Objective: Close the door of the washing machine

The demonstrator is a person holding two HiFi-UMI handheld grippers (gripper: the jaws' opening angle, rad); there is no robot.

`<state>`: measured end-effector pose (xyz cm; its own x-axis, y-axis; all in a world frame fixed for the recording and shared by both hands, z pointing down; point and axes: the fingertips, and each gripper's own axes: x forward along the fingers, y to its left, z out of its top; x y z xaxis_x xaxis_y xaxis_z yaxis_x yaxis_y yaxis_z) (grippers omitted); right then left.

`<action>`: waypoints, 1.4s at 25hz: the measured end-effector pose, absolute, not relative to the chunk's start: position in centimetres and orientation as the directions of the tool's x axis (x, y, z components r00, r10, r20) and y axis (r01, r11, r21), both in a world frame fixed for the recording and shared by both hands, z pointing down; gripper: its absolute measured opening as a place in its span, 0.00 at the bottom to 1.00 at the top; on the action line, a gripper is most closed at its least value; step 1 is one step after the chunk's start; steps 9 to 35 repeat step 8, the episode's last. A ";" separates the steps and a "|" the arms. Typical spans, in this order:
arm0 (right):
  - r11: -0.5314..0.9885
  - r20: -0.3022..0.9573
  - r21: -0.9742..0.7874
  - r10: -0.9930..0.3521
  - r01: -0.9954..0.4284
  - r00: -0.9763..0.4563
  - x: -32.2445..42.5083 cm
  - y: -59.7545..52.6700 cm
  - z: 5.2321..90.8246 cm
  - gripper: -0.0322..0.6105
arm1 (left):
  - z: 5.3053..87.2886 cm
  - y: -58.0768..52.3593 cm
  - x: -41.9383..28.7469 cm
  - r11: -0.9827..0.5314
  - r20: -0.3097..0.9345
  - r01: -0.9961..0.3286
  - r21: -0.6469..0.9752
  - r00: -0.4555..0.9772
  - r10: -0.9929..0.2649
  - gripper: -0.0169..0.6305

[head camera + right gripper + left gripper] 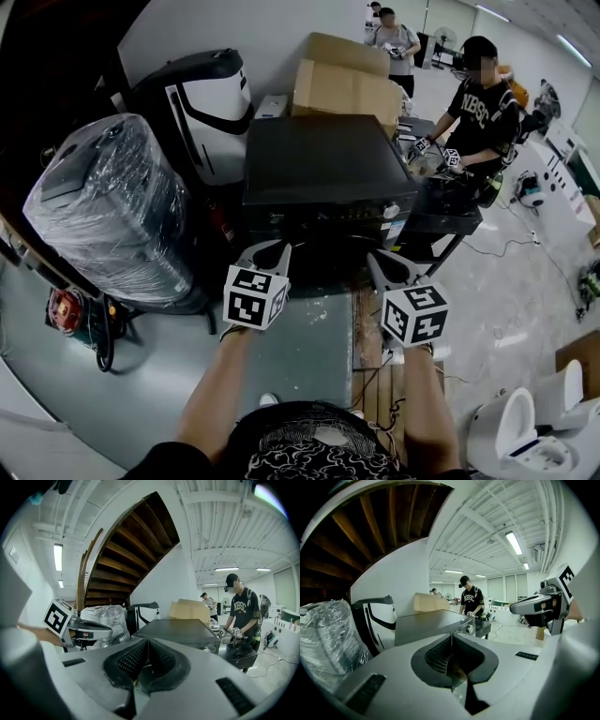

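The black washing machine (319,173) stands straight ahead, with a knob (392,212) on its front panel. Its front below the panel is dark and partly hidden by my grippers, so I cannot tell how the door stands. My left gripper (272,251) and right gripper (382,262) are side by side just in front of that face, both shut with nothing between the pads. In the left gripper view the jaws (451,637) meet below the machine's grey top (426,625). The right gripper view shows its jaws (146,641) together, with the machine (180,630) beyond.
A plastic-wrapped appliance (112,211) and a black-and-white unit (202,103) stand to the left. Cardboard boxes (342,84) sit behind the machine. A person in a black shirt (483,112) works at a black stand (445,211) on the right. Cables and a white fixture (525,427) lie at lower right.
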<state>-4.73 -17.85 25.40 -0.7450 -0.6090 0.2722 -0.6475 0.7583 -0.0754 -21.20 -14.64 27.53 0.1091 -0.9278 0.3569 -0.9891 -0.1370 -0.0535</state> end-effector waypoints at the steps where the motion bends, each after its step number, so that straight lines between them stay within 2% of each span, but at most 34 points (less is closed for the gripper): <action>1: 0.758 0.272 -0.075 -0.610 -0.648 -0.744 -4.7 -17.8 25.4 0.09 | 27.5 -14.6 -21.1 -0.137 0.356 -0.989 -0.054 0.109 -0.928 0.08; 35: 0.757 0.266 -0.073 -0.613 -0.649 -0.744 -4.4 -17.6 25.7 0.09 | 27.7 -14.3 -20.9 -0.137 0.354 -0.989 -0.058 0.108 -0.929 0.08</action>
